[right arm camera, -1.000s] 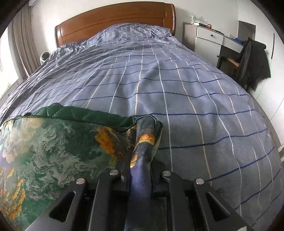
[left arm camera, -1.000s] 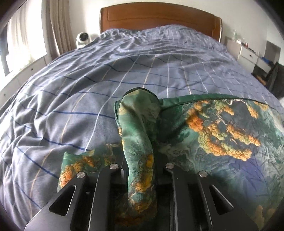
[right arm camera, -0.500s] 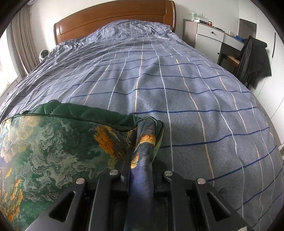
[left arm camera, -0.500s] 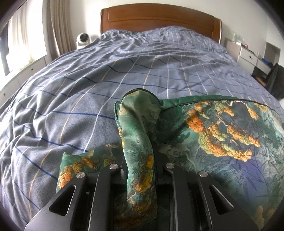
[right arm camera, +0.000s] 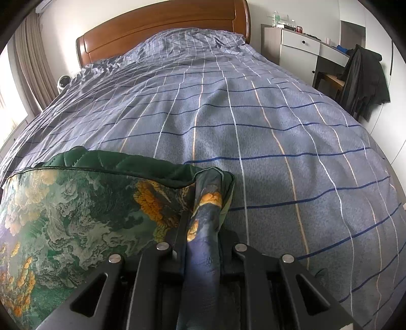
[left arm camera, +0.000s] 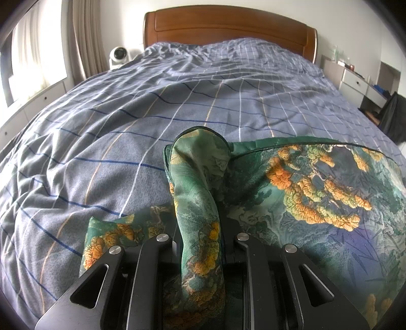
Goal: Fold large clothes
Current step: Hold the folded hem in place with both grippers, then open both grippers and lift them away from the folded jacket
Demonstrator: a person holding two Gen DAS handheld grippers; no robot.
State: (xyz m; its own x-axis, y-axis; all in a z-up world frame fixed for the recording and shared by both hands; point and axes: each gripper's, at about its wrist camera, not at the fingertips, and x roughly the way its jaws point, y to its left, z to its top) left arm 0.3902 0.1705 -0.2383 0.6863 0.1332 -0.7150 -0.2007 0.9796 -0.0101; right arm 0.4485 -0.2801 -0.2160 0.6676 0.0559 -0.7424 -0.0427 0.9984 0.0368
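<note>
A large green garment (left arm camera: 317, 187) with orange and blue print is stretched between my two grippers above the bed. My left gripper (left arm camera: 200, 228) is shut on a bunched corner of it; the fabric spreads to the right. My right gripper (right arm camera: 203, 228) is shut on the other corner of the garment (right arm camera: 83, 215), which spreads to the left and shows a dark green quilted lining along its top edge. A loose flap hangs down left of the left gripper.
The bed's blue checked duvet (left arm camera: 203, 96) (right arm camera: 253, 121) fills both views, with a wooden headboard (left arm camera: 228, 22) behind. A white fan (left arm camera: 118, 54) stands at the bed's left. A white dresser (right arm camera: 299, 48) and a chair with a dark coat (right arm camera: 362, 78) stand on the right.
Both grippers have moved forward and a little lower over the bed with the garment still held. The grip on both corners is unchanged.
</note>
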